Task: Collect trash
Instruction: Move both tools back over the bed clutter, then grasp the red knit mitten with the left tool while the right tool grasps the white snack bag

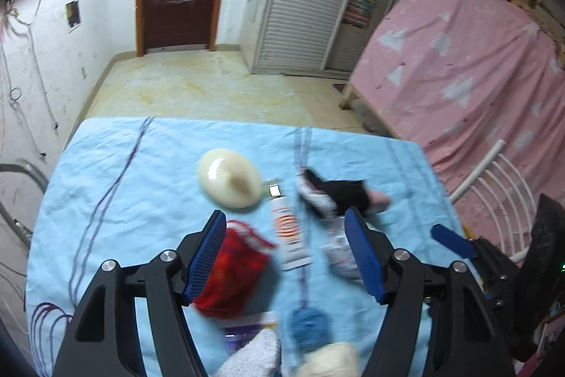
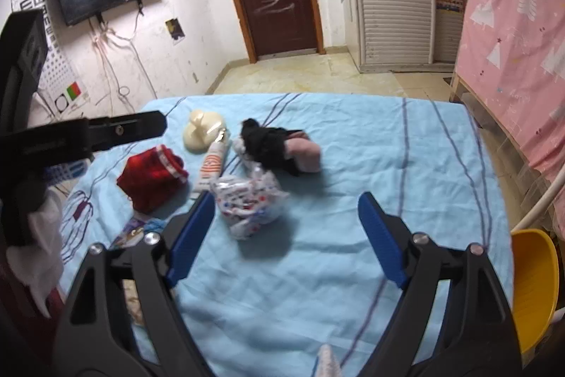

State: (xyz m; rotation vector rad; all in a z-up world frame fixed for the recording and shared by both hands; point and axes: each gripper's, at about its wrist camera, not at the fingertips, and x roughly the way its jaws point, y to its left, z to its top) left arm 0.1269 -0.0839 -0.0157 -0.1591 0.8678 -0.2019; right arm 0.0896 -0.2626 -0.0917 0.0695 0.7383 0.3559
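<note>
A table under a light blue sheet (image 1: pixel 141 200) (image 2: pixel 370 147) carries the clutter. My left gripper (image 1: pixel 286 218) hovers open over a white tube with orange stripes (image 1: pixel 287 235) (image 2: pixel 212 168). A red knitted piece (image 1: pixel 236 274) (image 2: pixel 152 175) lies by its left finger, and a crumpled dotted wrapper (image 1: pixel 339 249) (image 2: pixel 249 204) by its right finger. My right gripper (image 2: pixel 286 198) is open over bare sheet, the wrapper just inside its left finger. Beyond lie a cream oval object (image 1: pixel 229 177) (image 2: pixel 201 129) and a black and pink cloth (image 1: pixel 339 193) (image 2: pixel 279 147).
A blue yarn ball (image 1: pixel 309 324), a purple packet (image 1: pixel 247 331) and pale knitted pieces (image 1: pixel 254 359) lie at the table's near edge. A pink-covered frame (image 1: pixel 459 59) and white metal rack (image 1: pixel 501 186) stand right. A yellow seat (image 2: pixel 533 285) sits by the right corner.
</note>
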